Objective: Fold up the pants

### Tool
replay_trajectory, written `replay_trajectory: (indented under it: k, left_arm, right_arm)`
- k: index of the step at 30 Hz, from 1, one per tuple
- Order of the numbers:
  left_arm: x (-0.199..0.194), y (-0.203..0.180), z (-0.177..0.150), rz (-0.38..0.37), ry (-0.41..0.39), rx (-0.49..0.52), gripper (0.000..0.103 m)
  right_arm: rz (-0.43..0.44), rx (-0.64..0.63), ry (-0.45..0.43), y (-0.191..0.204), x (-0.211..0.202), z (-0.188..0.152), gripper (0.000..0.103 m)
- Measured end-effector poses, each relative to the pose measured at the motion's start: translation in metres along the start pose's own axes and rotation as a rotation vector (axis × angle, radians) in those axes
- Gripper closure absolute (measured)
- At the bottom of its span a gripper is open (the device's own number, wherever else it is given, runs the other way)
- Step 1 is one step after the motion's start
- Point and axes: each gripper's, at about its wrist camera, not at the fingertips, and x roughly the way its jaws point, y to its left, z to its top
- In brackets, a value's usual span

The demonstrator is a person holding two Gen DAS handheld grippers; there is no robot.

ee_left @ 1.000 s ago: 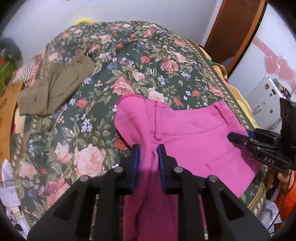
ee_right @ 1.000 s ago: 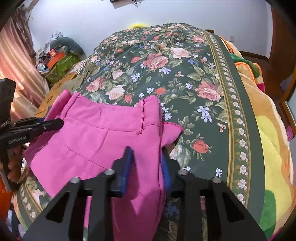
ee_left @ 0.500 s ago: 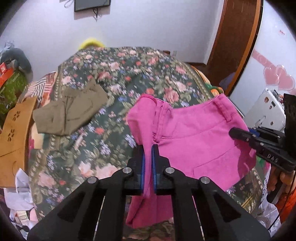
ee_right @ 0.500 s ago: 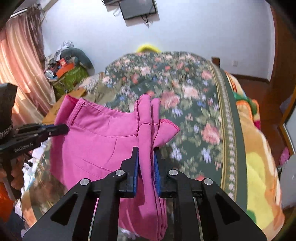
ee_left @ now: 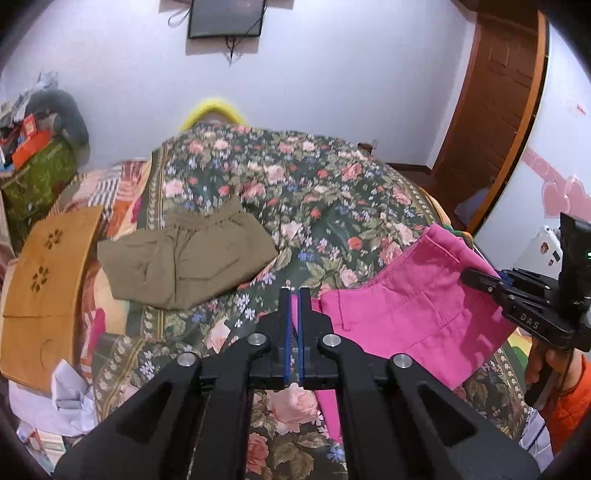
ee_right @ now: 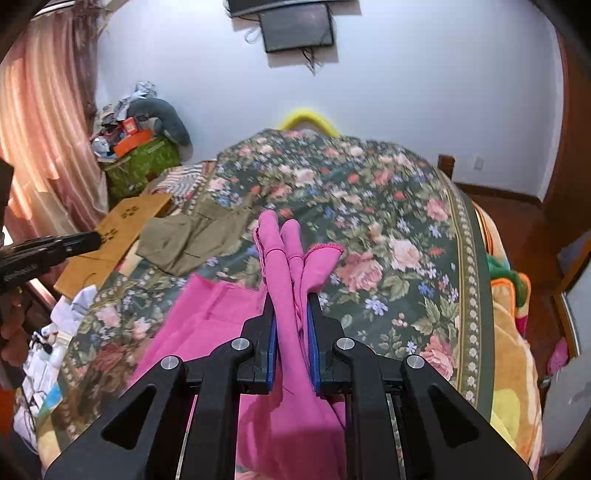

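My left gripper [ee_left: 294,295] is clamped on a thin edge of the pink pants [ee_left: 413,314], its blue-lined fingers [ee_left: 284,325] nearly meeting with only a sliver of fabric between them. My right gripper [ee_right: 291,306] pinches a thicker bunched fold of the same pants [ee_right: 291,266], which rises in three rounded lobes above the fingers [ee_right: 271,347]. The garment hangs stretched between my two grippers above the near edge of the bed [ee_left: 314,192], its waistband end held up by the right gripper [ee_left: 480,277] at the right of the left view and its lower part trailing down toward the floral bedspread [ee_right: 388,221]. Olive shorts [ee_left: 184,254] lie flat near the bed's left edge, well apart from the pink pair. A brown board [ee_left: 44,291] leans beside that edge, and a dark screen [ee_right: 297,31] hangs on the far wall.
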Motion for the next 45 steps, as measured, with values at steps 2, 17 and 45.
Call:
replay_trajectory:
  k: [2, 17, 45]
  left_arm:
    - [0.011, 0.003, -0.005, -0.022, 0.039, -0.015, 0.096]
    - [0.115, -0.038, -0.056, -0.198, 0.372, -0.120, 0.036]
    - [0.050, 0.028, 0.037, 0.069, -0.009, -0.014, 0.088]
  right_arm:
    - [-0.013, 0.016, 0.024, -0.010, 0.007, -0.004, 0.091]
    - [-0.008, 0.116, 0.167, -0.068, 0.038, -0.057, 0.090]
    - [0.079, -0.018, -0.040, 0.010, 0.052, 0.057, 0.091]
